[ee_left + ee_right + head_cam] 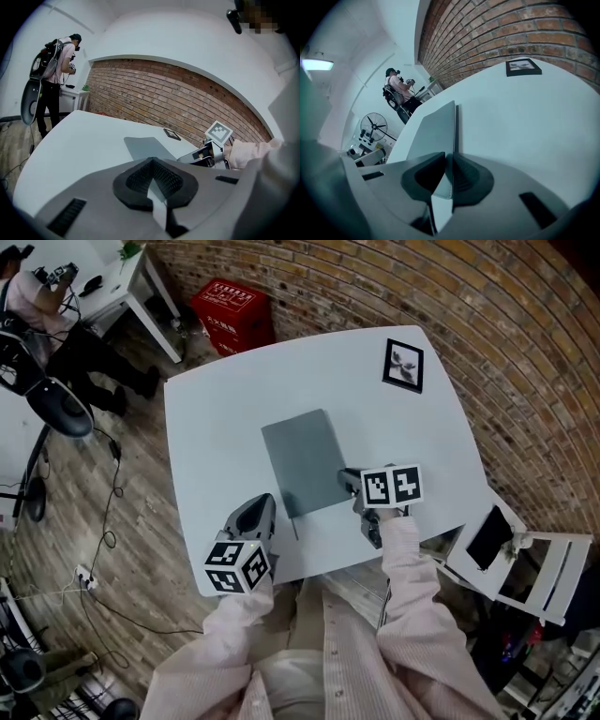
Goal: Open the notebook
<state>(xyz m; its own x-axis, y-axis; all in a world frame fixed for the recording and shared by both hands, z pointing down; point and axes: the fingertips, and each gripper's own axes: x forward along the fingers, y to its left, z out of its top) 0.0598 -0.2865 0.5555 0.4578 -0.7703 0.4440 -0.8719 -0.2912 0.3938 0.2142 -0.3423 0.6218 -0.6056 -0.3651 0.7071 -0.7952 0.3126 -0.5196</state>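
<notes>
A grey closed notebook [305,463] lies in the middle of the white table [216,418]. My right gripper [349,480] sits at the notebook's near right corner. In the right gripper view its jaws [449,157] pinch the thin edge of the notebook's cover [436,129], which runs straight away between the pads. My left gripper [258,512] rests off the notebook's near left corner, apart from it, its tips together with nothing between them. The left gripper view shows the notebook [150,147] ahead of the left gripper [151,161], and the right gripper [206,152] at the book's right side.
A small framed picture [403,365] lies at the table's far right corner. A red crate [232,313] stands on the floor beyond the table. A white chair [525,559] stands to the right. A person [37,296] stands at a far-left desk. The table's near edge runs under my sleeves.
</notes>
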